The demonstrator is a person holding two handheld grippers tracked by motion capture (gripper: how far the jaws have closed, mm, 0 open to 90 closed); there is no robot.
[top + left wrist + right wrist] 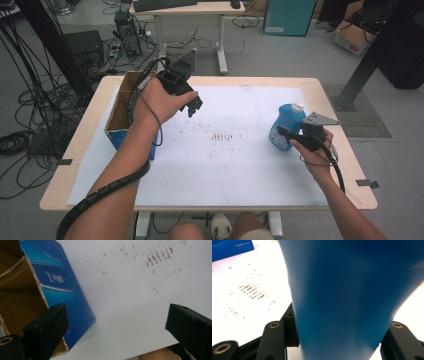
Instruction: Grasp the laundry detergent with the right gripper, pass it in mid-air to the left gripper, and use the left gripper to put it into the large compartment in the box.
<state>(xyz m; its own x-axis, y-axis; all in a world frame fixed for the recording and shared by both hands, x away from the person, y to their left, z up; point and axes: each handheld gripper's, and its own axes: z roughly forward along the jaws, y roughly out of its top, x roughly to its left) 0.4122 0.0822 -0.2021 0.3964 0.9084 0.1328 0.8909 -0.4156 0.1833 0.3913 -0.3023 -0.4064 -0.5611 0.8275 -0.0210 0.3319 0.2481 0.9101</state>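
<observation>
on your left, the cardboard box [120, 112] sits at the tabletop [250, 165] edge, and your left gripper [192, 106] hangs just beside it, jaws wide with nothing between. over to the right, the blue bottle [286, 127] stands upright near the far side, your right gripper [284, 133] clamped on its body. smooth plastic, likely slippery and weighty with liquid, so keep that grip low on the body, not up at the white cap [297, 106].

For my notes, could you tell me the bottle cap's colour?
White, on the blue bottle; clearest in the high view.
</observation>
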